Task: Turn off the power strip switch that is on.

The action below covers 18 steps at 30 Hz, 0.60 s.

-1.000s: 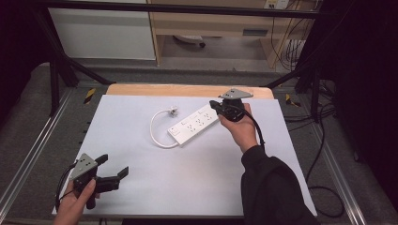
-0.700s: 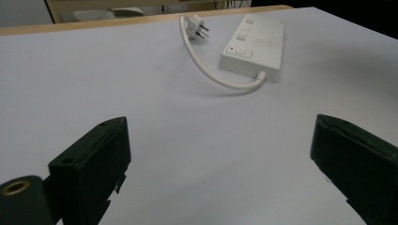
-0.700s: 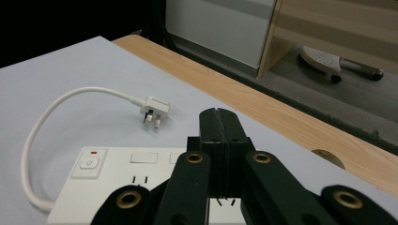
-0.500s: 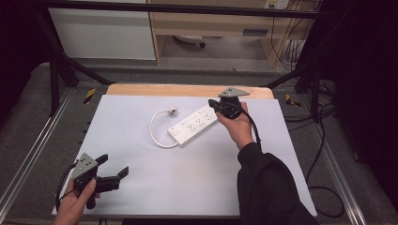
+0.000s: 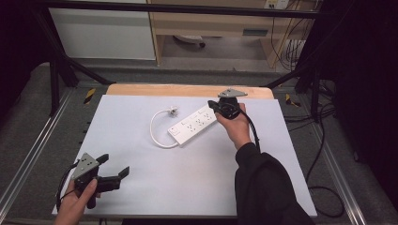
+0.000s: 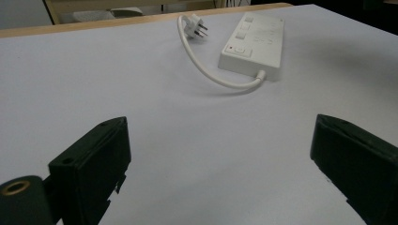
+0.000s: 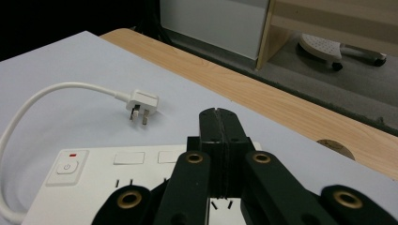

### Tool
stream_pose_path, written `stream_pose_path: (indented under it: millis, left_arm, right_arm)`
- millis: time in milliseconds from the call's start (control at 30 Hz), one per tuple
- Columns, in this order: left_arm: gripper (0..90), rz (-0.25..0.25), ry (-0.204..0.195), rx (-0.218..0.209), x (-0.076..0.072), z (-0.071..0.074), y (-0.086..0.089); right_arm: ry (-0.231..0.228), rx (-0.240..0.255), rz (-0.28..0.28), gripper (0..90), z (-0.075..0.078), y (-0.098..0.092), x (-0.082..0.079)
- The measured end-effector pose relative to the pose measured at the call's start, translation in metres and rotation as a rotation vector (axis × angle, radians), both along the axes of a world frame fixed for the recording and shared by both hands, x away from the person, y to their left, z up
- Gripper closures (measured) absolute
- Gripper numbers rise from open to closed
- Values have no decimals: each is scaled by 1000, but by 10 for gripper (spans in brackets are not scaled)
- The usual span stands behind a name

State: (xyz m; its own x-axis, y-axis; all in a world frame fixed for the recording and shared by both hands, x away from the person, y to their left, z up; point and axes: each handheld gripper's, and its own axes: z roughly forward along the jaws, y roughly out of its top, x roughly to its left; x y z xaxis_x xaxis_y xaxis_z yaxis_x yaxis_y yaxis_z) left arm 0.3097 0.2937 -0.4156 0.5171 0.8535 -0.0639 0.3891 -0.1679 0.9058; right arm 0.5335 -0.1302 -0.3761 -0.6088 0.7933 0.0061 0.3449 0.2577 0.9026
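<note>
The right gripper (image 5: 217, 107) is hanging over the far end of the white power strip (image 5: 193, 125), its 2 jaws pressed flat together with nothing between them; in the right gripper view the closed tips (image 7: 219, 123) are pointing over the strip's top face (image 7: 108, 187). Compared with 1 second ago, this gripper is sitting slightly lower and closer to the strip, though whether it is touching the casing cannot be told.

The left gripper (image 5: 115, 171) is resting in the person's left hand (image 5: 77, 204) at the near left corner of the table (image 5: 141, 187), well apart from the strip, its jaws standing wide with only bare tabletop between them (image 6: 220, 154). It is keeping the same place as in the earlier frames.

The power strip is lying flat near the middle of the white tabletop, angled toward the far right, exactly where it was before. Its short white cable (image 5: 155, 133) is curling leftward in 1 loop to the plug (image 5: 174, 111), which is lying on the surface just beside the strip, near the wooden edge (image 5: 164, 90).
</note>
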Motion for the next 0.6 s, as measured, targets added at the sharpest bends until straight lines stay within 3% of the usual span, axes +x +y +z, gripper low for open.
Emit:
stream_pose_path:
  millis: [433,600]
  left_arm:
    - [53,1,3,4,1,-1,-1]
    - [53,-7,1,-1,1,-1,-2]
  right_arm:
    - [13,6,-11,900,-11,9,5]
    - [30,14,-42,900,-20,10,10]
